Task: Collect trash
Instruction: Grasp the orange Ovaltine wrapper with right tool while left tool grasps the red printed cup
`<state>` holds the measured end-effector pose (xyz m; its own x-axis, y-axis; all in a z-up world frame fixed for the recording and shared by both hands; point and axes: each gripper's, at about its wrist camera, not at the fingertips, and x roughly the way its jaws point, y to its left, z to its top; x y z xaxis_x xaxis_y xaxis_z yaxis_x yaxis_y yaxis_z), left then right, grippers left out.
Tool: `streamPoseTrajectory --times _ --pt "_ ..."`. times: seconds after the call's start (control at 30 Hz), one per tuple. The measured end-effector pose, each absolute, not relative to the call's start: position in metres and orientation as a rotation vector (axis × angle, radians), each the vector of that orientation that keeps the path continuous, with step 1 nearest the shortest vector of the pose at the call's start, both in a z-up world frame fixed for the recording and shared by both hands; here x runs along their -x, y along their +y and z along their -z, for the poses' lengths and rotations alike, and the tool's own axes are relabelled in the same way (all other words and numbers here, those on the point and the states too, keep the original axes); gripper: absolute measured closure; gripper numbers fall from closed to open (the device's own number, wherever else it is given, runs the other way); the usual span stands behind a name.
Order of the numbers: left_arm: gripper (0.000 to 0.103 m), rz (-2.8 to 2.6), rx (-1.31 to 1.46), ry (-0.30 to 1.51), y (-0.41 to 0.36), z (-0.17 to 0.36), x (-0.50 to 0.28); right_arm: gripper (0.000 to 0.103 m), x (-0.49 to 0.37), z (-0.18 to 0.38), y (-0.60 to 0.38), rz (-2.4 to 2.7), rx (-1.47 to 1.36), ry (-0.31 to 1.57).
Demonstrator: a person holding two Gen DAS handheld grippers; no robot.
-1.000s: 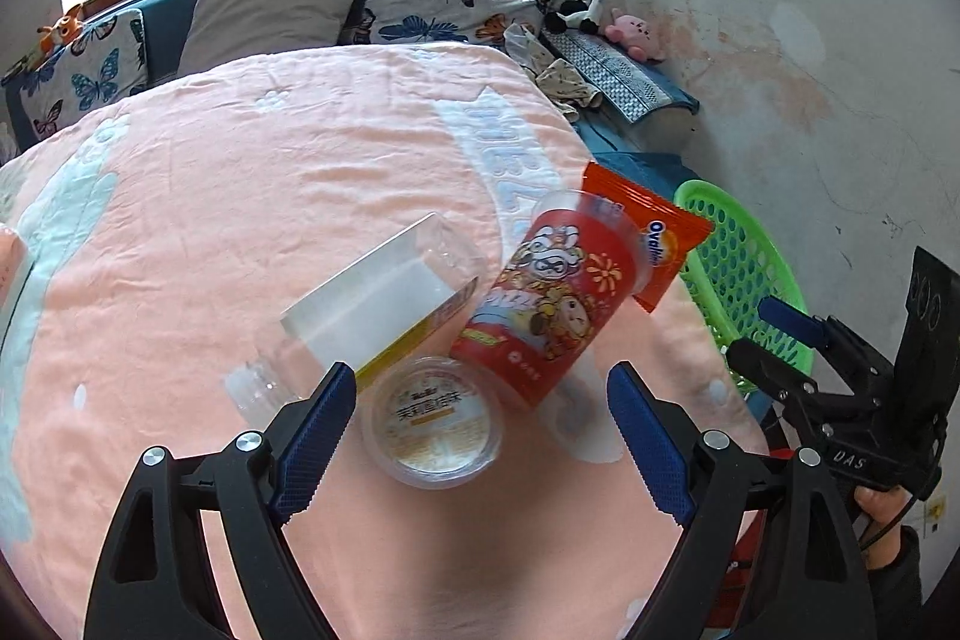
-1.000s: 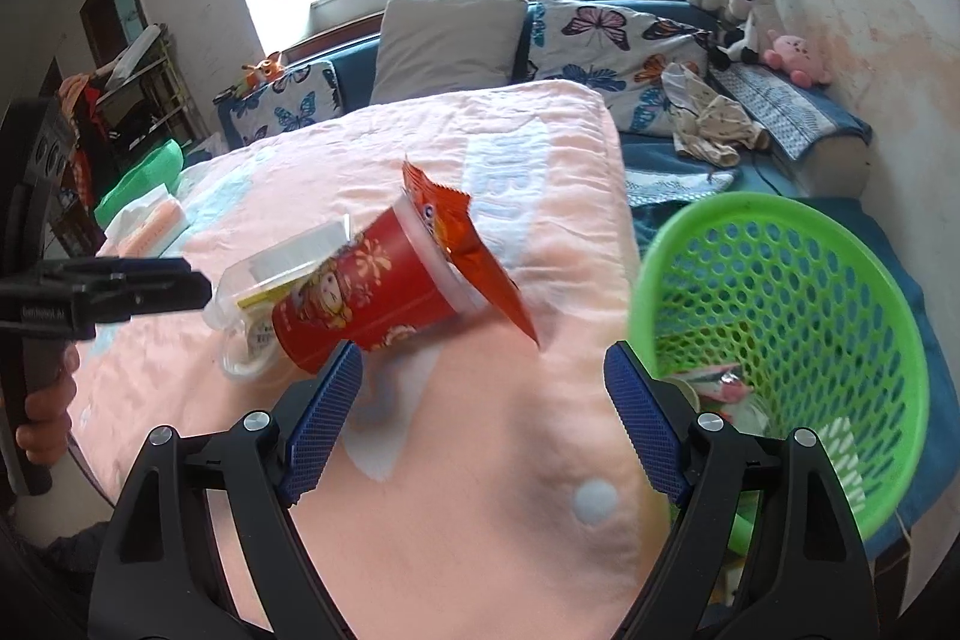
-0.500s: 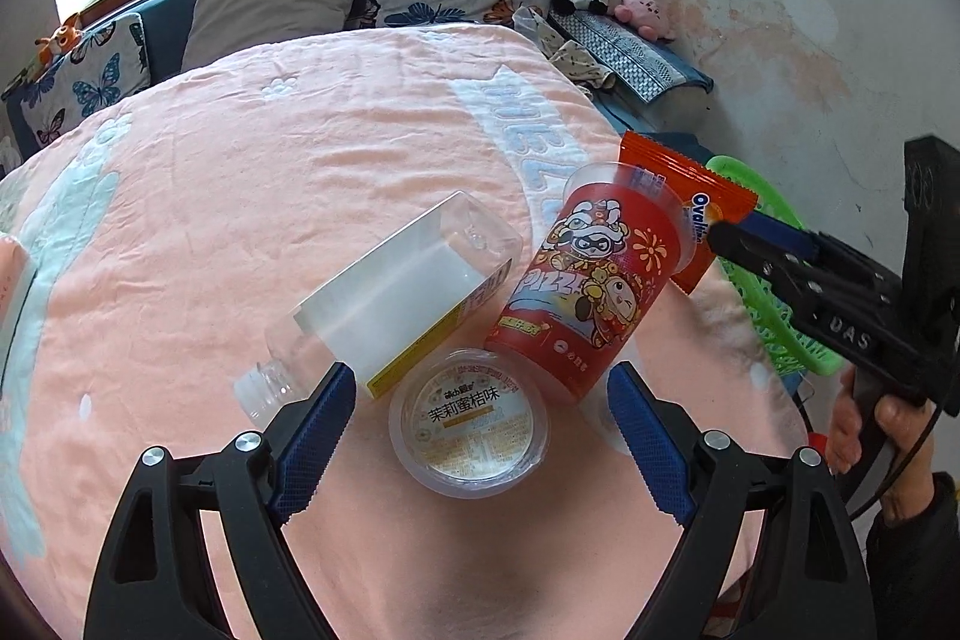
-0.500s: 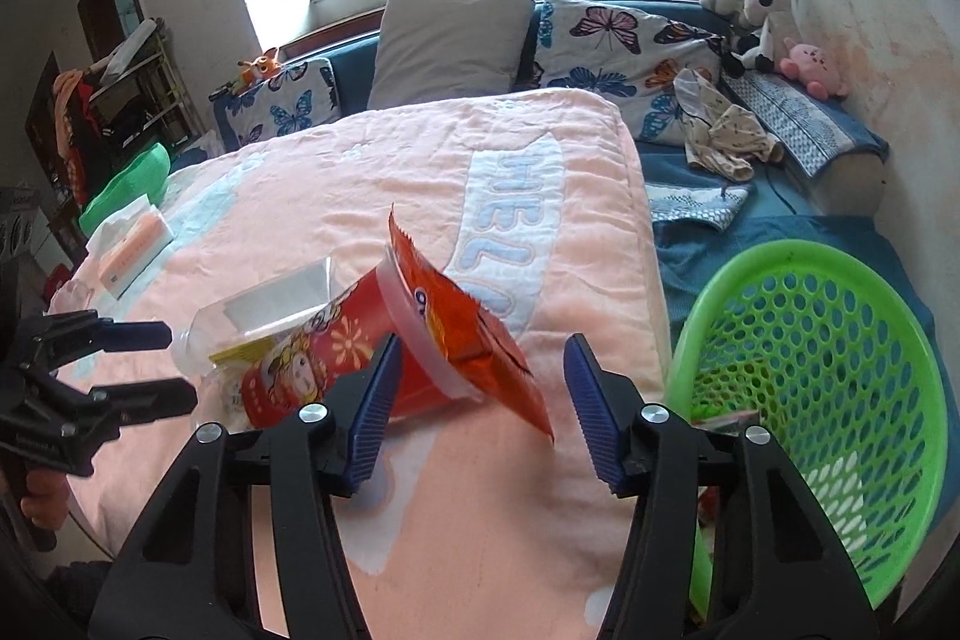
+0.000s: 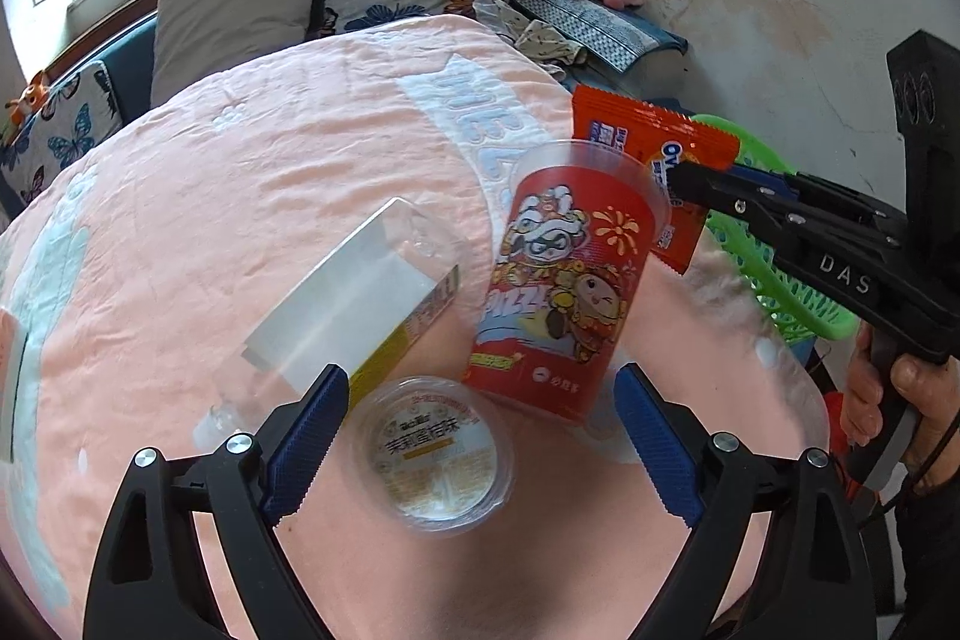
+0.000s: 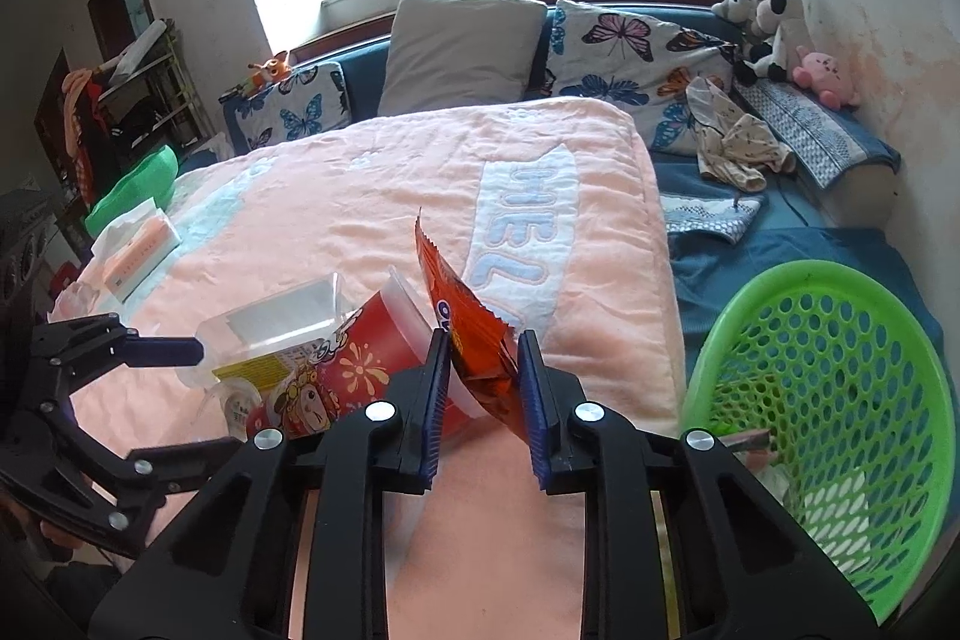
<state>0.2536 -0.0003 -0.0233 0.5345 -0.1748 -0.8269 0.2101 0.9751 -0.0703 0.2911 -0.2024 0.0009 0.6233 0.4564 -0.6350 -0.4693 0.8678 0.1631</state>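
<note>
An orange snack wrapper [image 6: 465, 325] stands on edge against the mouth of a red cartoon-printed cup [image 5: 564, 280] lying on the pink blanket. My right gripper [image 6: 483, 400] has narrowed around the wrapper's lower end, its blue pads close on both sides; contact is unclear. It shows in the left wrist view [image 5: 690, 184] at the wrapper [image 5: 648, 142]. My left gripper [image 5: 474, 442] is open above a round clear lidded tub [image 5: 435, 454]. A clear plastic bottle [image 5: 354, 304] lies beside the cup.
A green mesh basket [image 6: 828, 400] with some trash in it stands off the bed's right edge. A tissue pack [image 6: 141, 250] lies far left on the blanket [image 6: 360, 184]. Pillows, soft toys and clothes are at the head of the bed.
My right gripper has moved forward to the orange wrapper and narrowed from wide open to nearly closed around it. My left gripper has stayed open over the tub, drifting slightly closer.
</note>
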Motion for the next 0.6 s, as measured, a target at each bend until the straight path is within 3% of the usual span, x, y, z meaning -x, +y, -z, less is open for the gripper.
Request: streamPoseTrajectory --times 0.6 --pt "0.016 0.225 -0.167 0.989 -0.039 0.037 -0.281 0.081 -0.267 -0.028 -0.245 -0.498 -0.044 0.664"
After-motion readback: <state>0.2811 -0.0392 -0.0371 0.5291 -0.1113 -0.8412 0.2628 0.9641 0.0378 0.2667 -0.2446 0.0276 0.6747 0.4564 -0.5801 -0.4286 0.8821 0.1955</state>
